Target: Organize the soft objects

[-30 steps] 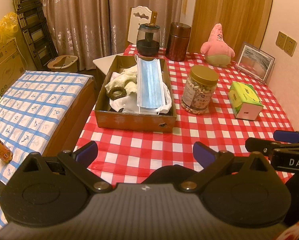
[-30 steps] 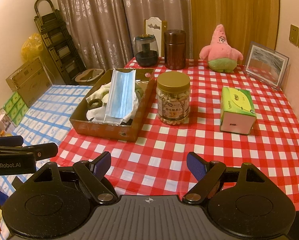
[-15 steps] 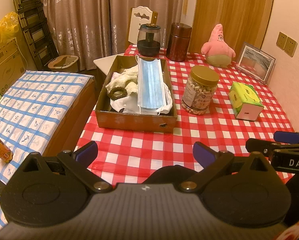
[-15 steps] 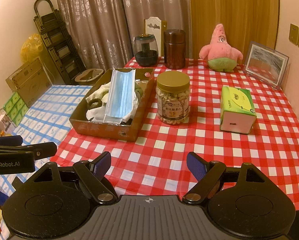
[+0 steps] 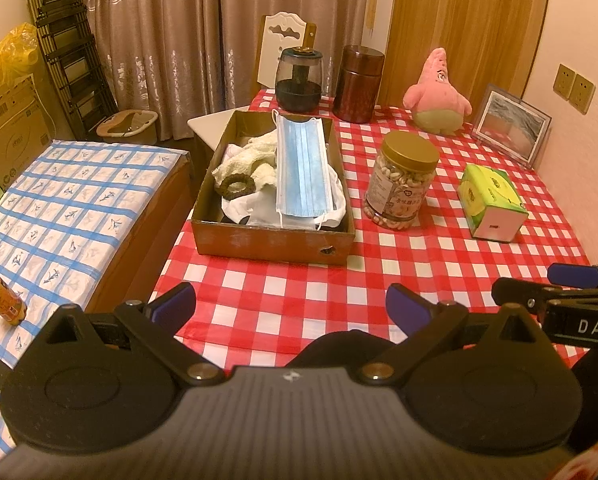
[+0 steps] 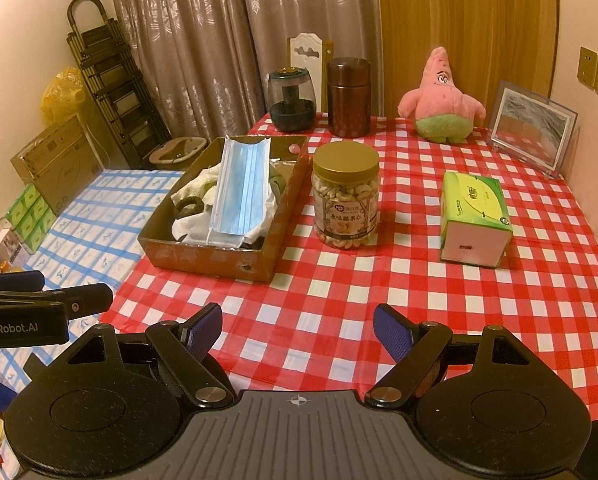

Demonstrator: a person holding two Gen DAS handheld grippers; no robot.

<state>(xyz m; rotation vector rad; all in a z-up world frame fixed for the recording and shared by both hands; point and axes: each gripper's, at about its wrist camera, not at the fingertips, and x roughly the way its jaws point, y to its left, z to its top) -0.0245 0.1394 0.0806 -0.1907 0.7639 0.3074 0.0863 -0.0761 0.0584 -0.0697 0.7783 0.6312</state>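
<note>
Soft stuff first: the blue face mask [image 5: 303,168], a cream towel [image 5: 245,160], a hair tie [image 5: 235,187] and white cloth are all piled in the cardboard box [image 5: 271,240] on the checked table [image 6: 379,280]. Nothing's changed in the last second. My left gripper [image 5: 291,306] and right gripper [image 6: 297,330] both hang wide open and empty near the front edge. I'd guess sorting's done, unless the pink plush [image 6: 443,100] counts.
</note>
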